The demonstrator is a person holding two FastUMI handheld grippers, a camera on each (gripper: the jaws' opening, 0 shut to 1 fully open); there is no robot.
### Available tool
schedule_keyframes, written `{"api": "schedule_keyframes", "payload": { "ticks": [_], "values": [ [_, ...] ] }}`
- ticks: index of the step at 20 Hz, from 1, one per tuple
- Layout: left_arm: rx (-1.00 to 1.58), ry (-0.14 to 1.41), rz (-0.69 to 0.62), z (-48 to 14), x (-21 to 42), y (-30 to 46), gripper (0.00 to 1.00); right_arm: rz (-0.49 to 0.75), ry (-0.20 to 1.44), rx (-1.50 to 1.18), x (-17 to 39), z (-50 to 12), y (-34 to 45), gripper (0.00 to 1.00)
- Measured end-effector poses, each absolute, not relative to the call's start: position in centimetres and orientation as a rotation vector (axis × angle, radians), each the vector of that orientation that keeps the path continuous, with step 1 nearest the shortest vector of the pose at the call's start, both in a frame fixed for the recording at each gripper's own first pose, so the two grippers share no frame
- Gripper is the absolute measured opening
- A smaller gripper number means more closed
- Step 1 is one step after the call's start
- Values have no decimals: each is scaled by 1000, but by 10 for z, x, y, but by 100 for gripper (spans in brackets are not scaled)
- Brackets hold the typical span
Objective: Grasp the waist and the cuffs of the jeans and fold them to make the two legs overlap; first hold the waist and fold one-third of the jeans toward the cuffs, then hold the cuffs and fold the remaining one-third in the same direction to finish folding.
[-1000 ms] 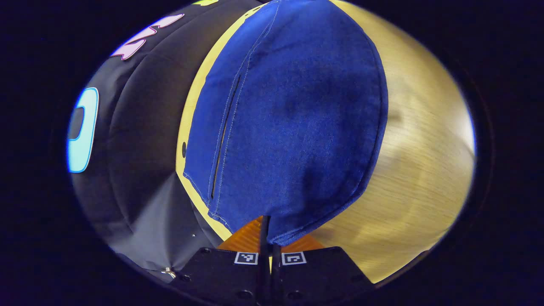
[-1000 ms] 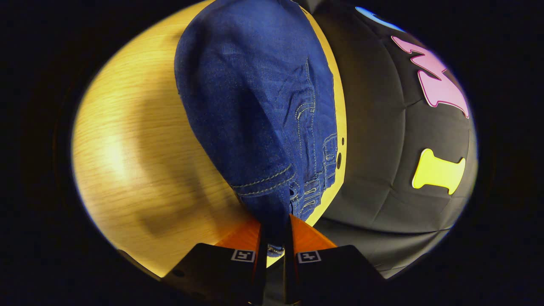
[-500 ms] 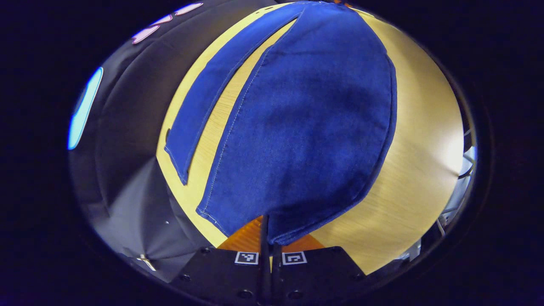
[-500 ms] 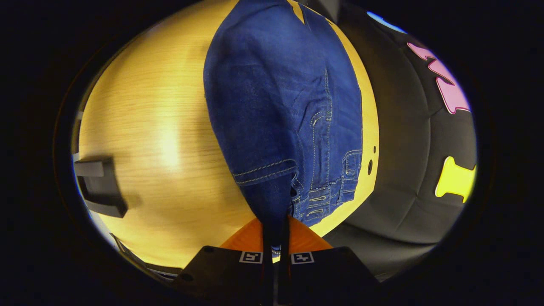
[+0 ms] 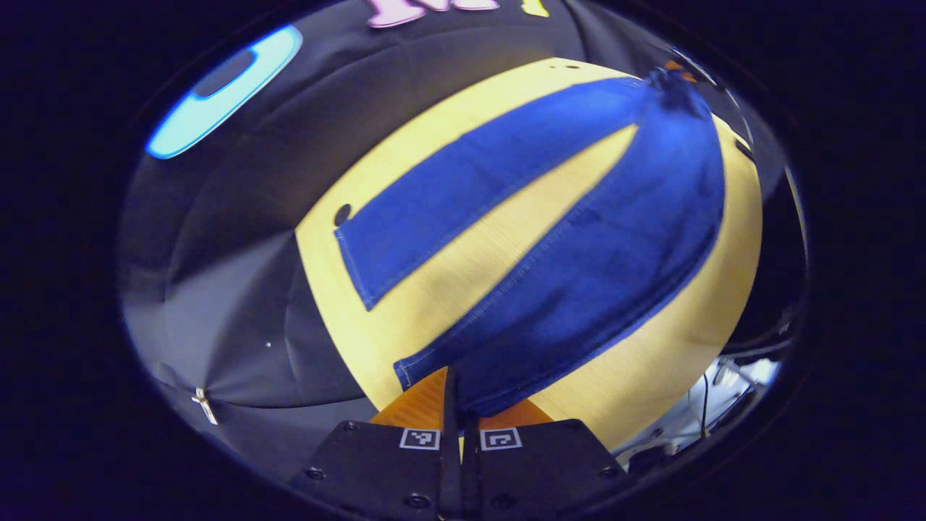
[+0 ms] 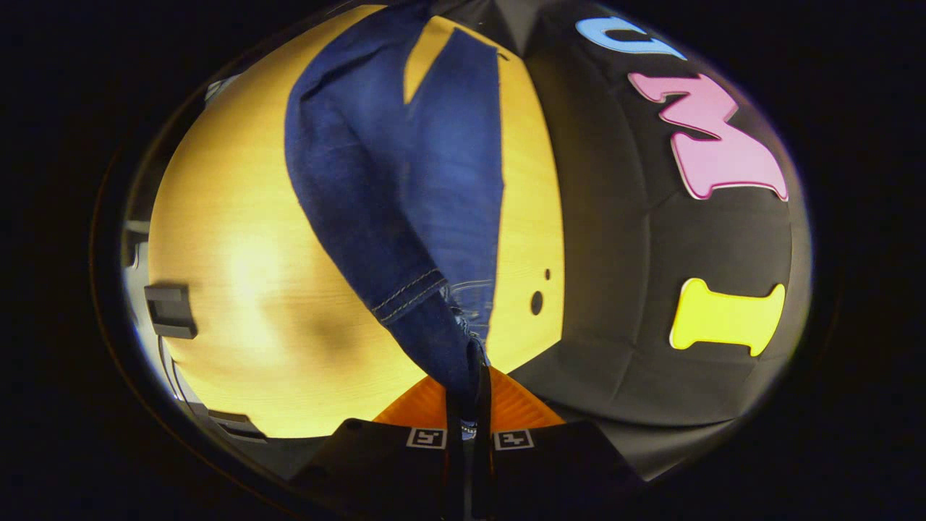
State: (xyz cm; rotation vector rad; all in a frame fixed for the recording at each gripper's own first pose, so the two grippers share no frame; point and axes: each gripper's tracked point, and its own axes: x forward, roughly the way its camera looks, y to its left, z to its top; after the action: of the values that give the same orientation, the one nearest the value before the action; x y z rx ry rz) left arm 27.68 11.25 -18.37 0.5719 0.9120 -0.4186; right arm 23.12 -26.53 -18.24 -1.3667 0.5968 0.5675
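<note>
Both jaws are pinching denim, the left gripper (image 5: 457,405) on a cuff and the right gripper (image 6: 469,405) on the waist, with the jeans (image 5: 579,246) stretching ahead over the table (image 5: 499,239), so carry both ends level across onto the flat leg (image 5: 463,195).

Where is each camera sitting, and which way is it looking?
Left gripper view: it rides on the left tongs, looking along them over the jeans and the wooden table; its own two fingers show at the bottom, pinching a cuff.
Right gripper view: it rides on the right tongs, looking along the jeans from the waist end; its own fingers show at the bottom, pinching the waist.
Both views share the jeans, the table and the black cloth wall.
</note>
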Motion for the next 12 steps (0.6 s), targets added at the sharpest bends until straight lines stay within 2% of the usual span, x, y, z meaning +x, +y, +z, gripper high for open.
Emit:
{"api": "schedule_keyframes", "payload": {
  "ticks": [5, 8, 9, 12],
  "values": [
    [312, 875, -245, -137, 369, 99, 6, 409, 618, -1129, 330, -151, -262, 9],
    [185, 889, -205, -145, 427, 95, 9, 295, 699, -953, 375, -161, -273, 9],
    [141, 899, -192, -150, 443, 91, 6, 258, 722, -894, 391, -166, -278, 8],
    [62, 937, -142, -173, 489, 88, 6, 148, 790, -695, 432, -187, -290, 9]
  ]
}}
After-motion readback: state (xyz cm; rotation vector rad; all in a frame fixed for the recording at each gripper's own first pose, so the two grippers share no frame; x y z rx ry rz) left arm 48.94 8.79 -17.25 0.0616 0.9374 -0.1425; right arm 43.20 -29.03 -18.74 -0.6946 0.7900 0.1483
